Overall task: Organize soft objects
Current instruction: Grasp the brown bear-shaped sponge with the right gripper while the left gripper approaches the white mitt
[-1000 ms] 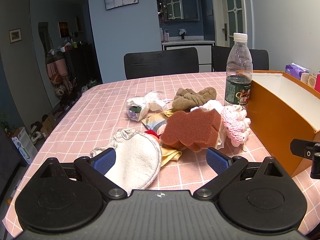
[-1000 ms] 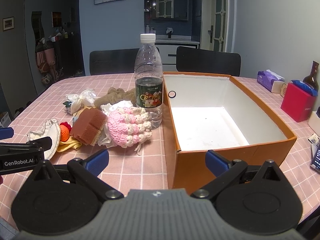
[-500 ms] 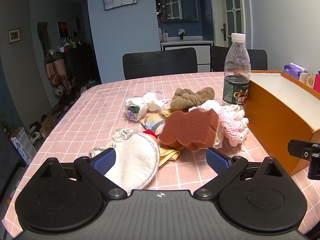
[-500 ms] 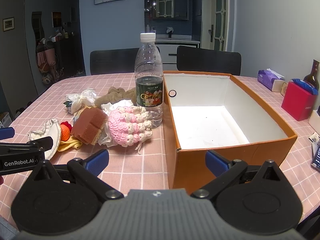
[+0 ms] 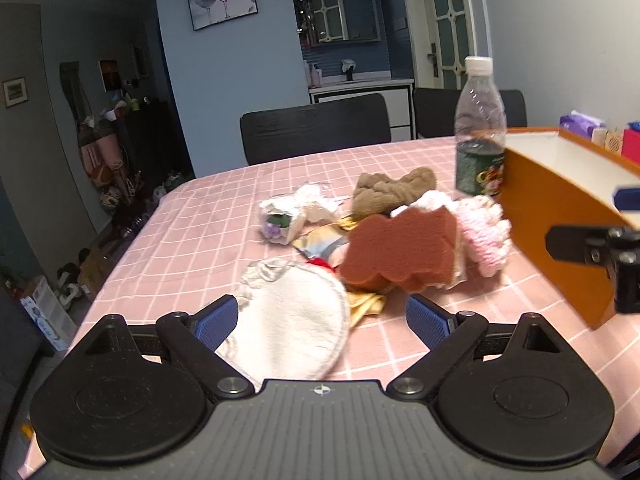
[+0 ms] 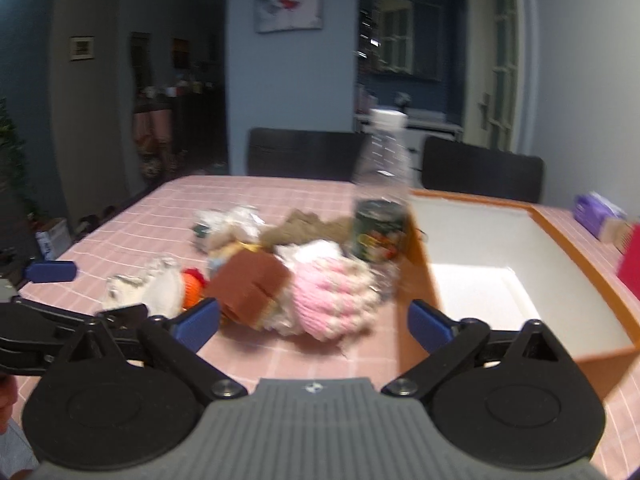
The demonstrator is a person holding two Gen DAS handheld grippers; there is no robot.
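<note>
Leftmost in the heap at the middle of the pink-checked tabletop (image 5: 208,216) lies a white quilted pad (image 5: 296,320), thin and limp; it would best be pinched at its rim. Beside it, the brown scouring sponge (image 5: 400,252) is light and springy and suits a grip across its flat faces. Next comes the pink crocheted piece (image 5: 486,236), fluffy and compressible, which can be gripped through its bulk. A plastic water bottle (image 5: 478,136) stands just beside the orange box (image 5: 560,200) near the tabletop's right edge. Both the left gripper (image 5: 320,318) and the right gripper (image 6: 314,320) are spread wide, holding nothing.
</note>
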